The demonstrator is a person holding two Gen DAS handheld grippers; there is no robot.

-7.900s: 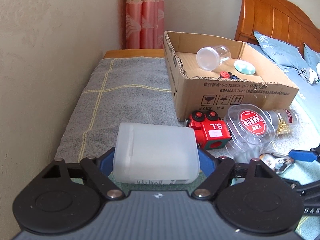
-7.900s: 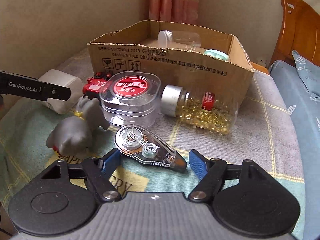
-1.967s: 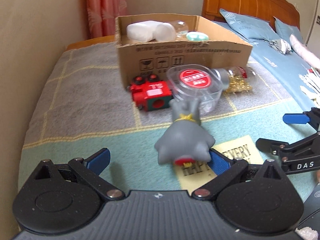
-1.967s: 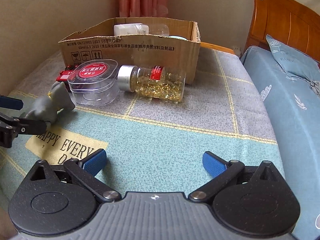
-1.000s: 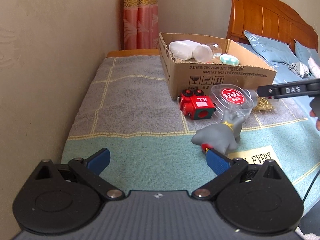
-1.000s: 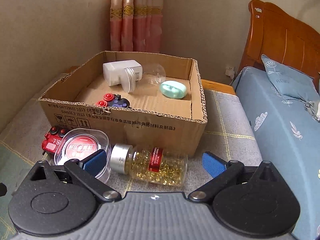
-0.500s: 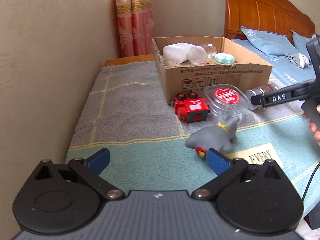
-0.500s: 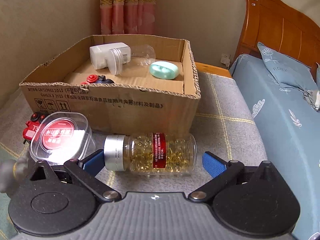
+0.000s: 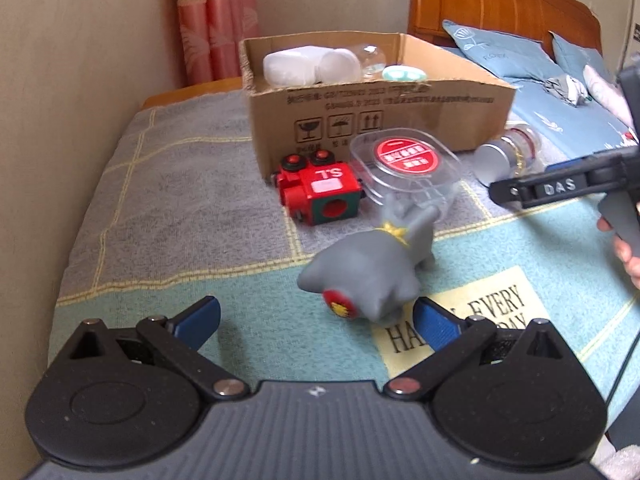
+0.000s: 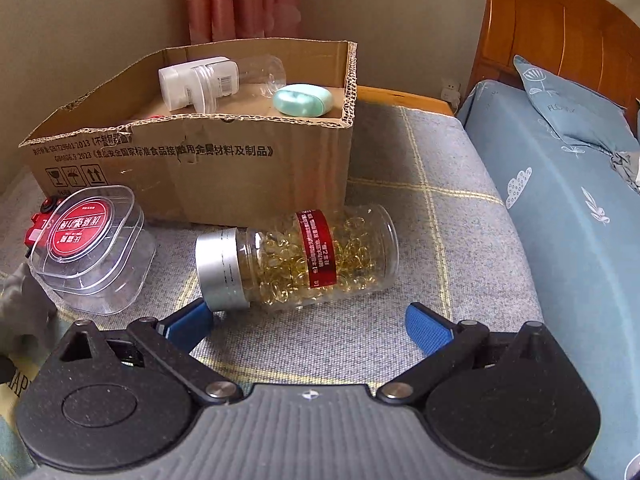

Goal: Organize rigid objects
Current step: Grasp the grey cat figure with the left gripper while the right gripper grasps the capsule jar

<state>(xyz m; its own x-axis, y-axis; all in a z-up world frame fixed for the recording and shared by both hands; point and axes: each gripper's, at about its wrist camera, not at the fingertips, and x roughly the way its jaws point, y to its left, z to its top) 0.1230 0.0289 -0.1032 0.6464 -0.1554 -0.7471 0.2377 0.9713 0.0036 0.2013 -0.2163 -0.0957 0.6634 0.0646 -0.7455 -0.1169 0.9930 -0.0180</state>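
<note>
while the left gripper sits low over the blanket, its blue-padded jaws are spread wide with nothing between them; the right pad tip is just beside the rear of a grey rubbery dog toy lying on its side, contact unclear. left wrist view: toy is matte, rounded, with a yellow collar and a red disc on its underside. beyond it, a blocky red plastic toy train and a clear rounded-square container with a red label, both just in front of the cardboard box. box is corrugated with torn edges and holds a white squarish bottle, a clear jar and a mint oval case. the right gripper comes in from the right as a black bar, a hand on its grip.

right wrist view: right gripper is also splayed and empty, angled down at a clear capsule bottle lying on its side, silver cap to the left, red band, full of glossy yellow softgels. left pad tip is near the cap, contact unclear. blanket is a coarse grey weave with yellow lines.
</note>
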